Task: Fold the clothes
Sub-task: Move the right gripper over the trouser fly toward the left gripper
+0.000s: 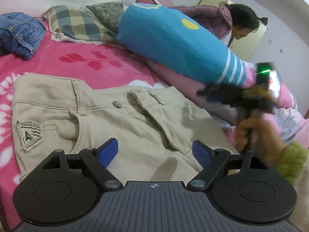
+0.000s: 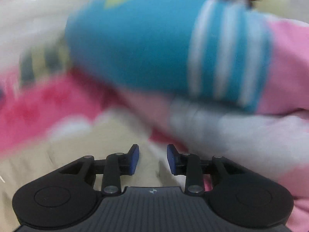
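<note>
Beige trousers (image 1: 108, 119) were not yet folded.
They were spread flat on the bed (image 1: 63, 61); the left hand-held gripper (image 1: 154, 150) was held wide, the right hand-held gripper (image 2: 153, 159) narrower, both empty.

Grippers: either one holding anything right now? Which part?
Nothing held. Left gripper is open above the khaki pants; right gripper is open too, empty.

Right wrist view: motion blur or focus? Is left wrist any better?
Right wrist: scene smeared, looks like motion blur; the blue striped cushion and bedding streak, while the right claw stays sharp. Left wrist: mostly crisp, the beige trousers show stitching and zipper; only the right claw and hand blur. Fisheye bending at both edges.
</note>
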